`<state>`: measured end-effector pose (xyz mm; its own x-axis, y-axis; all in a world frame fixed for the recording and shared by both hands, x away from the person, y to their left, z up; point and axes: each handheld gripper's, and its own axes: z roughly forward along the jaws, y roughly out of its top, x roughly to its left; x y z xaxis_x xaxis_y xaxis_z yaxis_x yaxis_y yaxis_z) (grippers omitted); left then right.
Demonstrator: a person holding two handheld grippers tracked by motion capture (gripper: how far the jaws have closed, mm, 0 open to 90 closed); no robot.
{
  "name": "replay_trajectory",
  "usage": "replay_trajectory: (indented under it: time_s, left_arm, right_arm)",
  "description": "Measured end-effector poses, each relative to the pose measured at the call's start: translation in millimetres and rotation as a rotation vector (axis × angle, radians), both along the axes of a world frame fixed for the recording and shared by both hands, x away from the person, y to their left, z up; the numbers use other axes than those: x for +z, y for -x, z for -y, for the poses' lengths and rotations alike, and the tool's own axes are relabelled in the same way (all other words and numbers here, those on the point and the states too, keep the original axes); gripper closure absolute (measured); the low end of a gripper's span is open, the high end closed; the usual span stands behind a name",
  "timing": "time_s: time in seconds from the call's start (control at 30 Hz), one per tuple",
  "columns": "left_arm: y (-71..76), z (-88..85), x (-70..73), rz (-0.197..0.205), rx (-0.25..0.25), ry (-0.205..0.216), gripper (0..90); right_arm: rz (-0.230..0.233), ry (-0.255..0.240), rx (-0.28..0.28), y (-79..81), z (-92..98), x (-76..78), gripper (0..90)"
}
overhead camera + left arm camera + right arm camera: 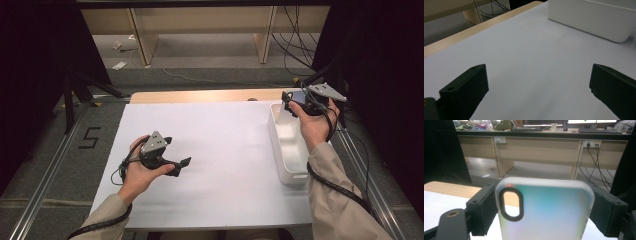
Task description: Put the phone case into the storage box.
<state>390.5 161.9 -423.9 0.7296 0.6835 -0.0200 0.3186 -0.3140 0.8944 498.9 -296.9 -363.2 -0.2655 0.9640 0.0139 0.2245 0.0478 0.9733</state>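
A translucent phone case [549, 212] with a pale iridescent sheen and an oval black-rimmed camera cut-out stands upright between the black jaws of my right gripper [544, 195], which is shut on its two sides. In the high view that right gripper [290, 102] is held in the air over the far end of a white bin [274, 135]. My left gripper [177, 151] hovers low over the white sheet at the left, its jaws wide apart. Nothing lies between the jaws of the left gripper [536, 85], and they face the bin [589, 20].
A white sheet [220, 150] covers the wooden table [200, 96]. The long white bin stands along its right edge. Beyond the table are desk legs, loose cables [295, 45] and a black stand [75, 85] on the grey floor.
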Motion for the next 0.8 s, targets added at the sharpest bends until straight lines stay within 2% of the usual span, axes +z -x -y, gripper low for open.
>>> replay_trajectory:
  time_s: [0.8]
  left_arm:
    - [0.4, 1.1, -0.1, 0.001, -0.004, -0.002, 1.4]
  right_arm:
    - [-0.003, 0.001, -0.005, -7.8, -2.2, -0.1, 18.5]
